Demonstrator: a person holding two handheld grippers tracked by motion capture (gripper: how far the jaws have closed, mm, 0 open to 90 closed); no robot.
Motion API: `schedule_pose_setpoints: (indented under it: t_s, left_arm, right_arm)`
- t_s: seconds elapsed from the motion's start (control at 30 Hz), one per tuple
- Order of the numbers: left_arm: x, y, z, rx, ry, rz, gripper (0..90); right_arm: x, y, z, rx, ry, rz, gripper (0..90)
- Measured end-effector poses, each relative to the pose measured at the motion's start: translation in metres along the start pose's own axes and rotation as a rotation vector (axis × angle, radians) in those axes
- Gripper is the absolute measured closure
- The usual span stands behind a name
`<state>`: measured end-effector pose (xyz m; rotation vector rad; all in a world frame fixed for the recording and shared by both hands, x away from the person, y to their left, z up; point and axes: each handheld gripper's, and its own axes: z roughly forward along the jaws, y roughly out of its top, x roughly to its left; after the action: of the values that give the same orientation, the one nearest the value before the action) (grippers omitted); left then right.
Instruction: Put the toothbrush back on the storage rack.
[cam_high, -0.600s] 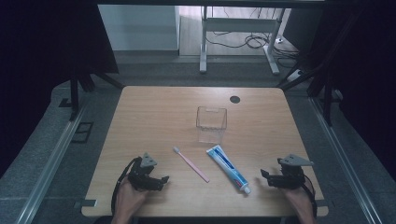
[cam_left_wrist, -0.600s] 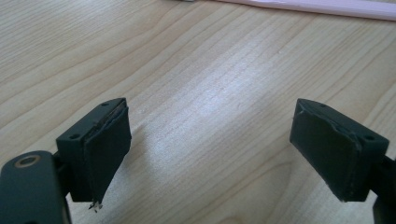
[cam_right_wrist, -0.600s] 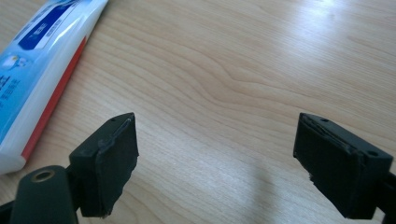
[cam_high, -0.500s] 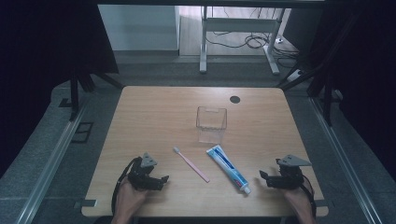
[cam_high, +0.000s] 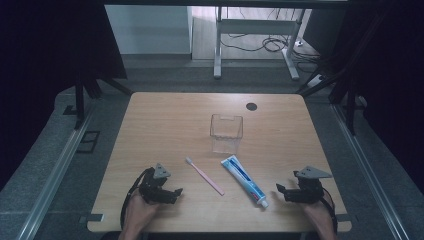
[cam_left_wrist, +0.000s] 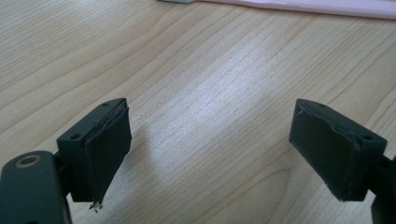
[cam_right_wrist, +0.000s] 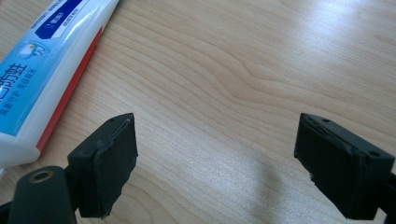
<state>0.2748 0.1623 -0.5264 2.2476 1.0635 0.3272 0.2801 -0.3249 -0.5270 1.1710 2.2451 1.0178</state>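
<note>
- My right gripper (cam_high: 281, 191) has crept slightly toward the toothpaste since a moment ago; my left gripper (cam_high: 176, 194) sits where it was, as far as I can tell.
- Both sets of fingers (cam_right_wrist: 106, 164) stand wide open over bare table (cam_high: 165, 120), holding nothing.
- A clear cup (cam_high: 226, 132) stands farther back, mid-table, clear of my reach path.
- The toothpaste tube (cam_high: 246, 179) lies just beside my right fingers; the pink toothbrush (cam_high: 205, 176) lies near my left.
</note>
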Motion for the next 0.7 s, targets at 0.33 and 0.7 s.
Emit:
schedule_pose_setpoints:
  t_s: [0.33,0.7]
  left_arm:
    - [-0.003,0.006,-0.005,0.0,-0.003,-0.004,18.4]
    - [-0.008,0.012,-0.009,-0.014,-0.046,0.02,48.0]
  right_arm:
    - [0.0,0.0,0.0,0.003,0.006,0.003,13.4]
    - [0.001,0.0,-0.001,-0.01,0.011,0.002,13.3]
